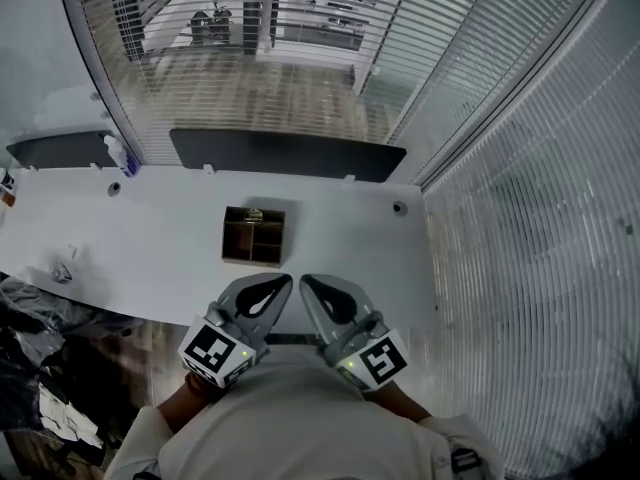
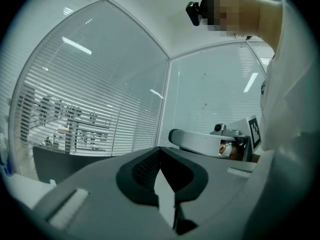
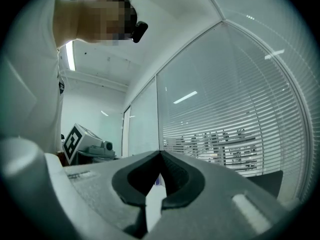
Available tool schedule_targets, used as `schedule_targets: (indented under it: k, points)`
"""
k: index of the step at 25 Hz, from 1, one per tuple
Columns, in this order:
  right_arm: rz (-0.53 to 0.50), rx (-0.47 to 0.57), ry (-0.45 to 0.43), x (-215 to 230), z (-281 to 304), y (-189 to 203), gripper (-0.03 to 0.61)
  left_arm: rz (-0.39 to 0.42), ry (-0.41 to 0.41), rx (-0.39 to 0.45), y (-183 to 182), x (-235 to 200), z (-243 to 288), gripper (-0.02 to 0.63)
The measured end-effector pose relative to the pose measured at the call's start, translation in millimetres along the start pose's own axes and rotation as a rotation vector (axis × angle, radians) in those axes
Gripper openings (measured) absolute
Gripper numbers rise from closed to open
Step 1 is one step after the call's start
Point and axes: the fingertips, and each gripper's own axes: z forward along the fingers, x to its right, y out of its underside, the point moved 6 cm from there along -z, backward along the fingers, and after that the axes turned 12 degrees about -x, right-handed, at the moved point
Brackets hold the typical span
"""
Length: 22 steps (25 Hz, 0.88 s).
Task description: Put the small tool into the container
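- The small pale thing [image 1: 255, 213] at the far rim of the brown wooden divided container [image 1: 252, 253] is too small to identify.
- The person's 2 white sleeves [image 1: 135, 446] run off the bottom edge.

A white top [image 1: 290, 423] with long sleeves [image 1: 135, 446] is worn. The left gripper [image 1: 286, 281] and right gripper [image 1: 304, 280] are built as pale grey shells with black-lined, leaf-shaped fingers [image 1: 262, 296]. Each is fitted with a white cube [image 1: 213, 352] printed with black square markers and lit by a small green light [image 1: 243, 358].
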Motion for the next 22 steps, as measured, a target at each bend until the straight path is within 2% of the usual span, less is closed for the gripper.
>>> schedule_targets:
  k: [6,19,22]
  points:
    - [-0.028,-0.013,0.003,5.4,-2.7,0.9,-0.002,-0.013,-0.011,0.008,1.7,2.5,2.0,0.003]
    - [0.037,-0.018,0.001,9.4,-1.5,-1.2,-0.002,-0.023,-0.02,0.008,-0.3,2.1,10.6,0.003]
    - [0.006,-0.031,0.019,16.7,-7.1,8.6,-0.002,-0.019,-0.023,0.005,-2.7,3.7,13.8,0.003]
